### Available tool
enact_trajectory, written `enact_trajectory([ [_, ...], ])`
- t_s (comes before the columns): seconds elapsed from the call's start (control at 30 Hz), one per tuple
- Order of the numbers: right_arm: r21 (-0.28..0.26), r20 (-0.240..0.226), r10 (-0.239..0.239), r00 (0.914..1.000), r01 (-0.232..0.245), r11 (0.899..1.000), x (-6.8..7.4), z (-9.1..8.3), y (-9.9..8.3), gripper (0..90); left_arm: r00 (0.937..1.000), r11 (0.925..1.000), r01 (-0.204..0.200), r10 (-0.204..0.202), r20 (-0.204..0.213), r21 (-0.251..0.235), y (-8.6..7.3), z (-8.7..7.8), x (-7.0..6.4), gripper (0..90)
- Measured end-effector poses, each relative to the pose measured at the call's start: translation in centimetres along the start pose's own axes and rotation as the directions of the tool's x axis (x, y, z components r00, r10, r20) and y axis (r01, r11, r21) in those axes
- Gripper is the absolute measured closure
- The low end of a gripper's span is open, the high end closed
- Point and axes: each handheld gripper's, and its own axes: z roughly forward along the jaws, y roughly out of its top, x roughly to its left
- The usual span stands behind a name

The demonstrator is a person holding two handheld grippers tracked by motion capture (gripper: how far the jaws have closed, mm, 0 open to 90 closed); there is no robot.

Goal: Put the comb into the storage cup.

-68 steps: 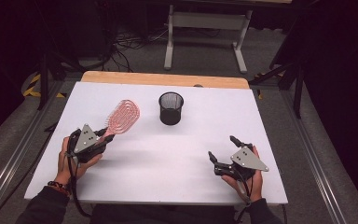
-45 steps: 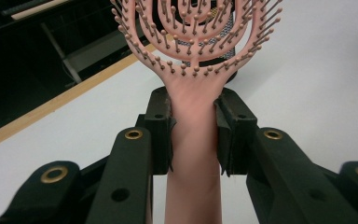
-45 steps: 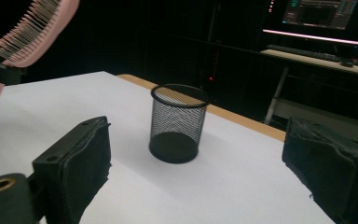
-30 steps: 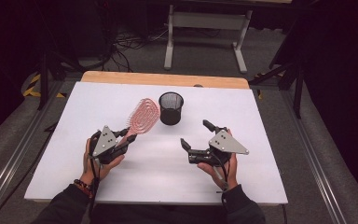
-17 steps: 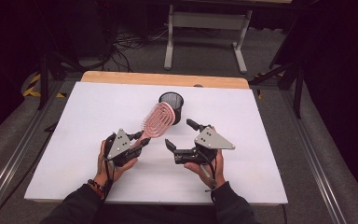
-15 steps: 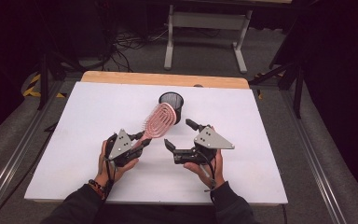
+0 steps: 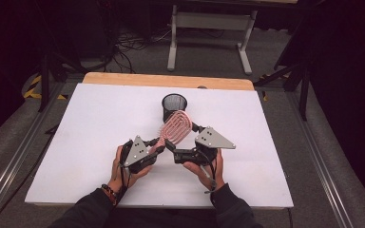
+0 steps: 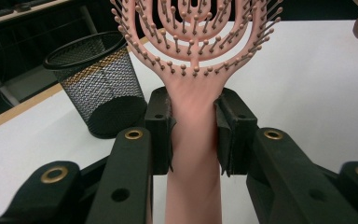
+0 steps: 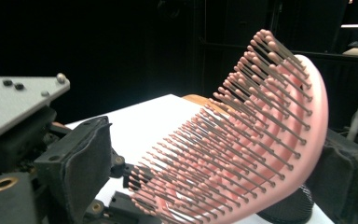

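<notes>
Brought together mid-counter since earlier: left gripper [image 7: 158,148] clamped on pink brush [image 7: 175,128] handle, right gripper [image 7: 183,142] spread wide around its head for handover beside mesh cup [image 7: 174,105]

A white table top [image 7: 76,128] with a wooden far edge [image 7: 166,80] stands on grey carpet [image 7: 285,61]. Beyond it, a pale metal stand [image 7: 173,38] and tangled cables [image 7: 133,42] sit before dark, unlit surroundings.
</notes>
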Motion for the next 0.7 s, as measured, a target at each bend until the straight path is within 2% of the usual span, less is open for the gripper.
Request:
enact_trajectory([
  [0.17,-0.014,-0.008,0.042,0.9991,-0.042,0.999,-0.3,0.0,0.0,15.6,1.0,1.0,-0.004,0.004,-0.002,-0.007,0.0,0.2,-0.1,69.6],
  [0.27,-0.026,-0.028,0.087,0.9959,-0.087,0.996,-0.6,0.0,-0.1,21.1,1.0,1.0,-0.006,0.006,-0.004,-0.007,0.0,0.4,-0.1,69.6],
  [0.4,-0.059,-0.05,0.137,0.9893,-0.14,0.988,-1.0,-0.3,-0.1,38.5,1.0,1.0,-0.005,0.005,-0.002,-0.006,0.0,0.4,-0.1,69.6],
  [0.53,-0.078,-0.062,0.182,0.9814,-0.186,0.979,-1.4,-0.6,-0.2,56.3,0.9998,0.9998,-0.021,0.021,-0.006,-0.001,0.1,0.4,-0.2,69.6],
  [0.6,-0.084,-0.065,0.185,0.9805,-0.191,0.978,-1.5,-0.7,-0.2,61.0,0.9996,0.9996,-0.027,0.027,-0.01,-0.001,0.1,0.5,-0.3,69.6],
  [0.7,-0.085,-0.077,0.189,0.979,-0.195,0.977,-1.3,-0.7,-0.2,62.2,0.9991,0.9993,-0.038,0.038,-0.018,0.005,0.1,0.5,-0.4,69.6],
])
